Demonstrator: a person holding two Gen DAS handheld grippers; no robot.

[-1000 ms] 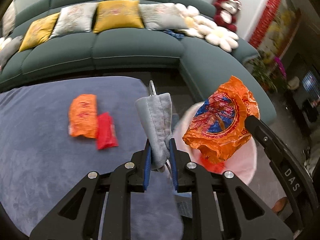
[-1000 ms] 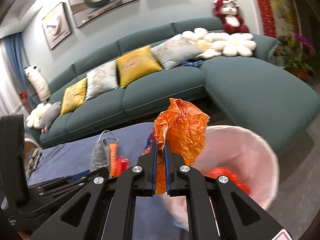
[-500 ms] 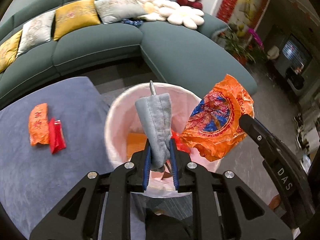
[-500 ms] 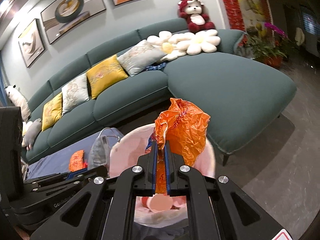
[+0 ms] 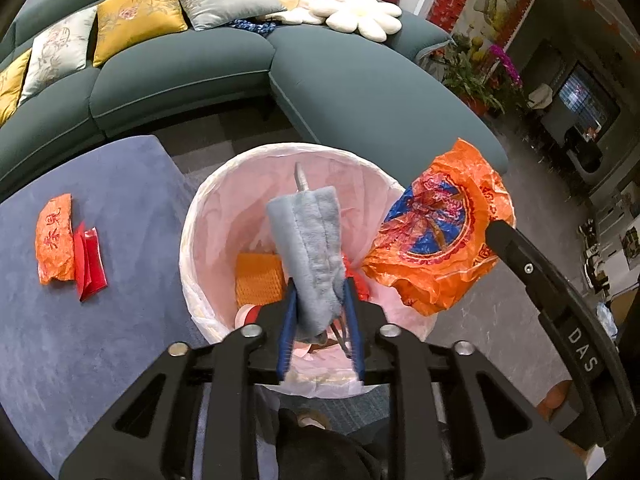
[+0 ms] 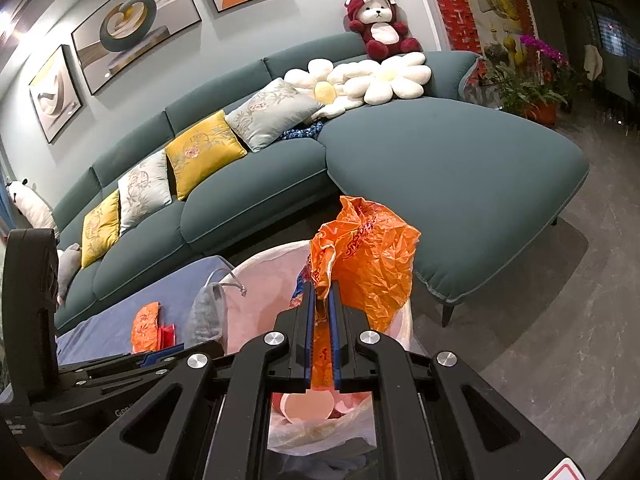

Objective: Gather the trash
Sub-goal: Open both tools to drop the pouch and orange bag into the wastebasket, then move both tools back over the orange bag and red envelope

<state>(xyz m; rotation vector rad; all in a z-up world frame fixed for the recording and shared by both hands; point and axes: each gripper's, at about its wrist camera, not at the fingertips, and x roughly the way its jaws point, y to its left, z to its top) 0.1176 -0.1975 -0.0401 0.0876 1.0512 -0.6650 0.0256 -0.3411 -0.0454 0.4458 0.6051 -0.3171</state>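
Observation:
My left gripper (image 5: pixel 320 288) is shut on a grey fuzzy pouch (image 5: pixel 308 248) and holds it over the open trash bin (image 5: pixel 200 208), which has a pink liner and trash inside. My right gripper (image 6: pixel 321 296) is shut on a crumpled orange plastic bag (image 6: pixel 372 256), held above the bin's right rim (image 6: pixel 404 320). The bag (image 5: pixel 444 240) also shows in the left wrist view, and the pouch (image 6: pixel 206 312) in the right wrist view. An orange wrapper (image 5: pixel 54 240) and a red wrapper (image 5: pixel 90 260) lie on the blue-grey table top (image 5: pixel 100 340).
A teal sectional sofa (image 5: pixel 360 92) with cushions curves behind the bin. Potted plants (image 5: pixel 476 76) and a TV stand (image 5: pixel 584 108) are at the far right. Grey tiled floor (image 6: pixel 540 340) lies to the right of the bin.
Both grippers have swung right from the table to above the bin, still holding the pouch and the bag. The bin is now under them and the table wrappers are further left.

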